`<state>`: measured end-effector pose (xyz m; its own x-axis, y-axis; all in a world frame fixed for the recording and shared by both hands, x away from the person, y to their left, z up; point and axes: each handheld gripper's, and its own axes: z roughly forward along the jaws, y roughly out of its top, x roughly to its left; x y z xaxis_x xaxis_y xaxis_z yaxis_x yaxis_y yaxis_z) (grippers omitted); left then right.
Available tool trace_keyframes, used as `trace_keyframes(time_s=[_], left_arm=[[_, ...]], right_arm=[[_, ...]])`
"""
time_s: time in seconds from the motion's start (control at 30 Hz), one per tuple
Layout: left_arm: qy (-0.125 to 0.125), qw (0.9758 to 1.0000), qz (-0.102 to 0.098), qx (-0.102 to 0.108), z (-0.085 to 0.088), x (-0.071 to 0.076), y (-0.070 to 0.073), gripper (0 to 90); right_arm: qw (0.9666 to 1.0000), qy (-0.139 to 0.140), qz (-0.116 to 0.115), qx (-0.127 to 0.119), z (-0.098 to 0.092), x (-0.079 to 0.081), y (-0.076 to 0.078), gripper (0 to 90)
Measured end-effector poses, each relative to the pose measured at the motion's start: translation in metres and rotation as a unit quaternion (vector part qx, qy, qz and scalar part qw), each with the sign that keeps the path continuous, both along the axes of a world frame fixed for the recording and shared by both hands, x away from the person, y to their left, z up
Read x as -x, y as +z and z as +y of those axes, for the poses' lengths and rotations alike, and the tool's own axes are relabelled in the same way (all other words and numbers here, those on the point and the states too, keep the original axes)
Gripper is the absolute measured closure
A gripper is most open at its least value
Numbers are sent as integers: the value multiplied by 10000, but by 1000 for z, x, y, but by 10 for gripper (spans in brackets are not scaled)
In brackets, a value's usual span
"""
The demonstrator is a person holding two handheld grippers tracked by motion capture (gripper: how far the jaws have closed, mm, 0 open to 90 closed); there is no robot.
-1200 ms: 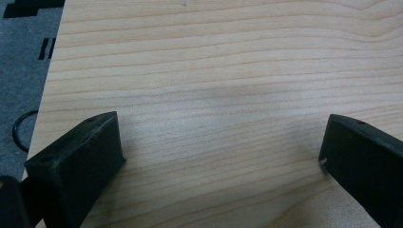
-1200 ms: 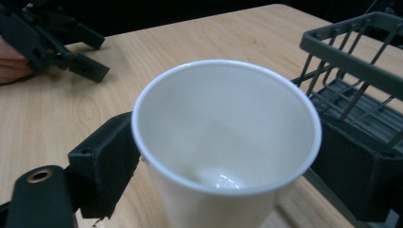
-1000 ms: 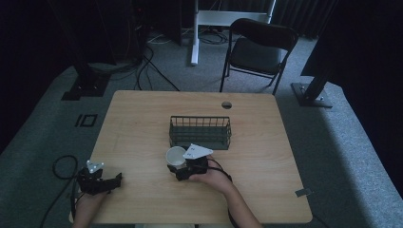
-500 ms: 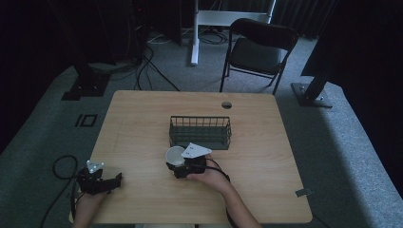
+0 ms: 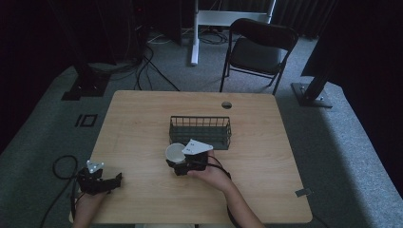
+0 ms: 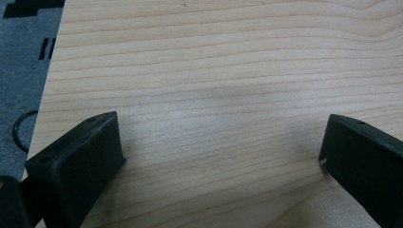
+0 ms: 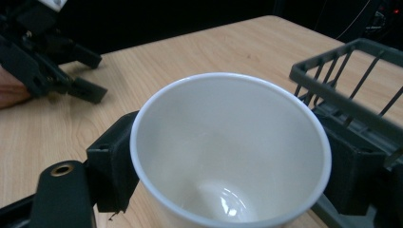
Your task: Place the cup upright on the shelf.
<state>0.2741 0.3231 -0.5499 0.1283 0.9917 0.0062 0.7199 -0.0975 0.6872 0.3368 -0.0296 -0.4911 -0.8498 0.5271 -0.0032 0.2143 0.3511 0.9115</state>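
A white cup sits between the jaws of my right gripper, which is shut on it near the middle of the wooden table, just in front of the wire basket. The cup's open mouth faces the right gripper's camera and nothing is inside it. My left gripper rests at the table's front left corner, jaws wide open over bare wood with nothing between them. In the right gripper view that left gripper shows at the upper left.
The dark wire basket holds nothing and stands at the table's centre. A round cable hole lies near the far edge. A black folding chair stands beyond the table, and cables lie on the floor to the left.
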Motion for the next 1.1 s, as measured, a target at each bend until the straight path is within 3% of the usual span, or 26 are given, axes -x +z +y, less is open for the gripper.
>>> trace_keyframes(time_s=[0.33, 0.8, 1.1], left_arm=[[-1, 10000, 1, -2, 0, 0, 0, 8], [-4, 10000, 4, -3, 0, 0, 0, 8], [-4, 10000, 3, -3, 0, 0, 0, 8]], right_arm=[[10000, 32, -91, -14, -3, 0, 23, 197], [9995, -51, -221, -224, -9, -6, 51, 197], [9983, -267, -381, -357, -13, -14, 70, 197]])
